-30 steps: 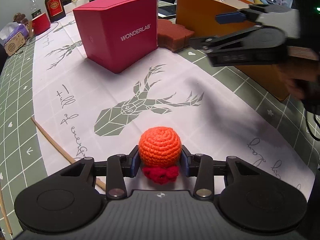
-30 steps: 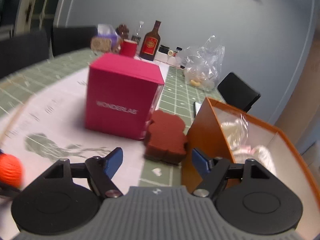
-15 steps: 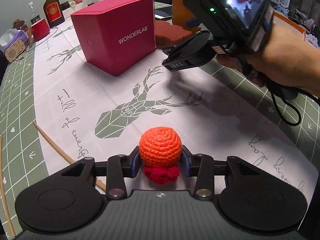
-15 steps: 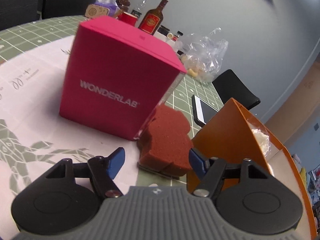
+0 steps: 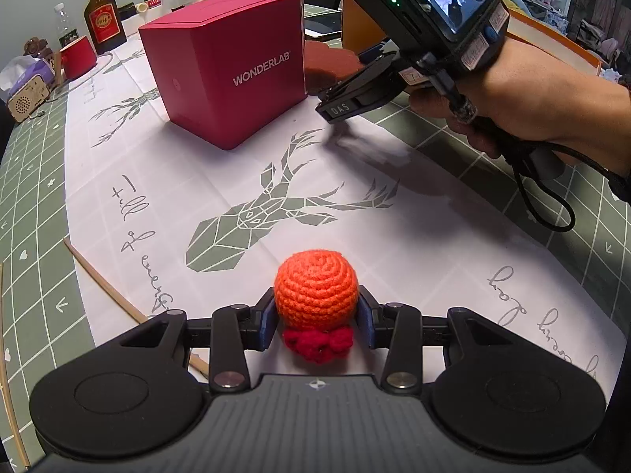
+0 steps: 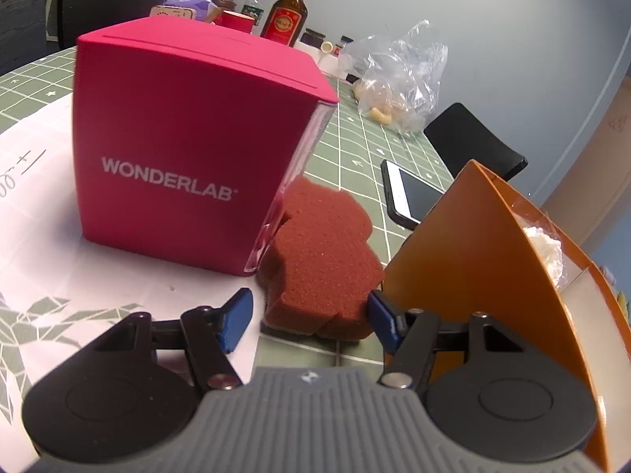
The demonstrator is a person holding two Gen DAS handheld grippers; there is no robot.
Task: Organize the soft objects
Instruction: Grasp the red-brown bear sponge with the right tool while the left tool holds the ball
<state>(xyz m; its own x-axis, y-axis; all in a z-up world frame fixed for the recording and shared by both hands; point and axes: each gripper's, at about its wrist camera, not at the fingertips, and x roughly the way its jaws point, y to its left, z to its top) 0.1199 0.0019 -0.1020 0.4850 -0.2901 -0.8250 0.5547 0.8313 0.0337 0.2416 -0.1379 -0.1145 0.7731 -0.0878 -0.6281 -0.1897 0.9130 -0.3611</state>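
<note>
An orange crochet ball (image 5: 315, 291) with a red frill beneath sits over the white deer-print cloth (image 5: 236, 181), and my left gripper (image 5: 315, 317) is shut on it. A brown-red foam sponge (image 6: 323, 252) lies between the pink WONDERLAB box (image 6: 177, 149) and the orange bin (image 6: 465, 244). My right gripper (image 6: 311, 319) straddles the sponge's near end and its jaws are closing. The right pad is at the sponge's edge; the left pad stands apart from it. In the left wrist view a hand holds the right gripper (image 5: 351, 94) low beside the pink box (image 5: 228, 79).
A phone (image 6: 410, 193) lies behind the sponge, next to the orange bin, which holds something white. A clear plastic bag (image 6: 398, 82), a bottle (image 5: 104, 19) and a red cup (image 5: 79, 57) stand at the far side. A wooden stick (image 5: 106, 280) lies along the cloth's left edge.
My right gripper has moved forward and down to the sponge, and its jaws have narrowed around it. The left gripper has stayed put with the ball.
</note>
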